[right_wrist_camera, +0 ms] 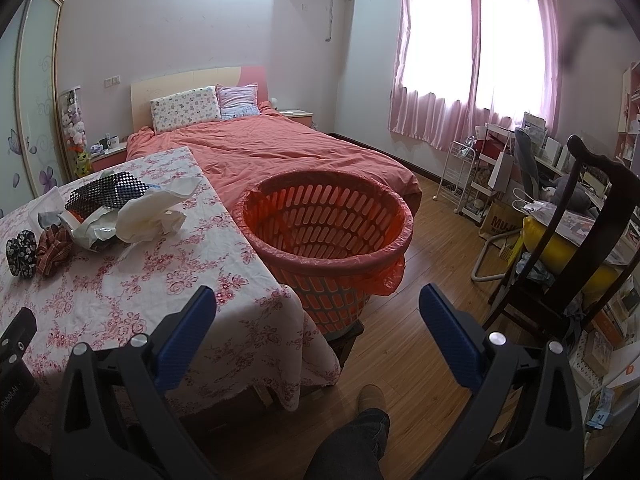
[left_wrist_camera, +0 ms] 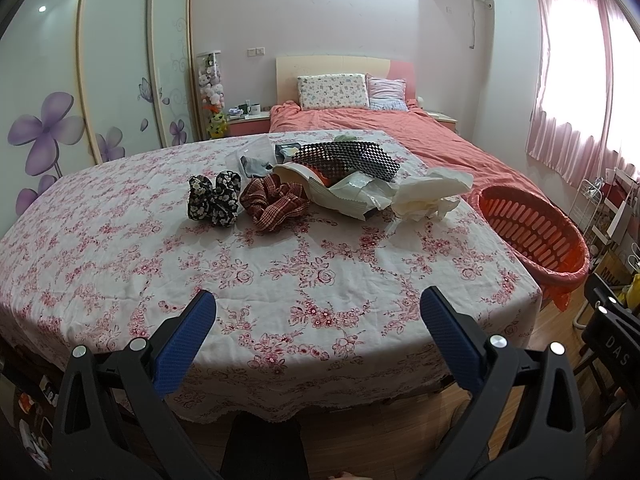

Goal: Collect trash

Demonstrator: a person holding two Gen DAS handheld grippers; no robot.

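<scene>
Two hand-held grippers: the left hand-held gripper (left_wrist_camera: pixel 316 316) and the right hand-held gripper (right_wrist_camera: pixel 318 312) both stood with jaws spread wide and nothing between the blue pads.
Left position: it hovered over the near edge of the worktop (left_wrist_camera: pixel 120 240), well apart from the clutter at the far side.
Right position: it pointed past the worktop corner toward the basket (right_wrist_camera: pixel 264 204), over bare floor.
Trash location: crumpled white paper (left_wrist_camera: pixel 432 192) lay at the right of the pile, near the worktop edge closest to the basket; a torn white wrapper (left_wrist_camera: pixel 348 196) lay just beside it, partly under a black mesh item (left_wrist_camera: pixel 352 158).
Non-trash (judged): a black floral scrunchie (left_wrist_camera: pixel 216 198) and a red plaid scrunchie (left_wrist_camera: pixel 272 202) sat touching each other, left of the pile.
Receptacle: the basket was lined with a red bag, stood just beside the worktop and looked empty.
Step in hand (judged): the first reach had not begun.
Recommended approach: the crumpled paper suited the right hand-held gripper, being nearest the basket; jaws should descend around its highest fold and close fully, since soft paper compresses.
Caution: the wrapper should be drawn out sideways so the mesh item is not dragged along.
Release: jaws should open only when well over the basket rim.
</scene>
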